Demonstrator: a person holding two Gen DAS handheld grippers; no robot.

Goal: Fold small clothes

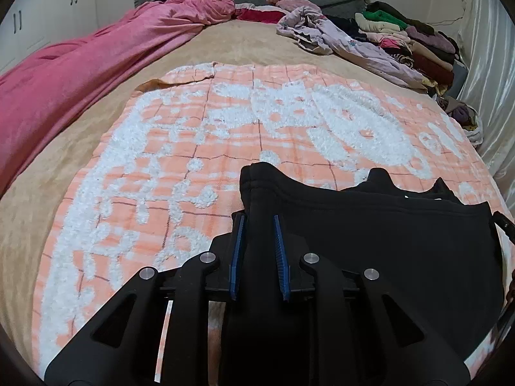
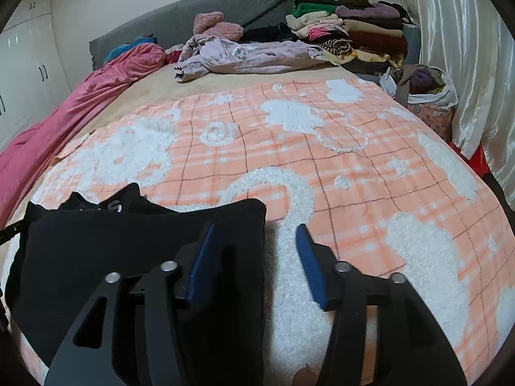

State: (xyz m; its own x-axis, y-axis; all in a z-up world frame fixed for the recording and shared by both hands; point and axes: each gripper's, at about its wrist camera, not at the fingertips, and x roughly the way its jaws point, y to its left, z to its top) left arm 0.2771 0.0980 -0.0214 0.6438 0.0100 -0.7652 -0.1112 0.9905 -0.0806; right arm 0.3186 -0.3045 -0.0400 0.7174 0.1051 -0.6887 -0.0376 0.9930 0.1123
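bed: orange-white blanket (image 2: pixel 370 173) | left hand-held gripper (image 1: pixel 259 222) clamps black garment (image 1: pixel 386 241) | right hand-held gripper (image 2: pixel 256 231) wide

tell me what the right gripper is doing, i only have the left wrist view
Observer: The right gripper is open, with nothing pinched in it.
Operator: where is it relative to the garment
Observer: It straddles a side edge of the black garment. One finger is over the cloth and the other is over the orange checked blanket.
Operator: any print on it
Observer: There is white lettering near its far edge, too small to read.
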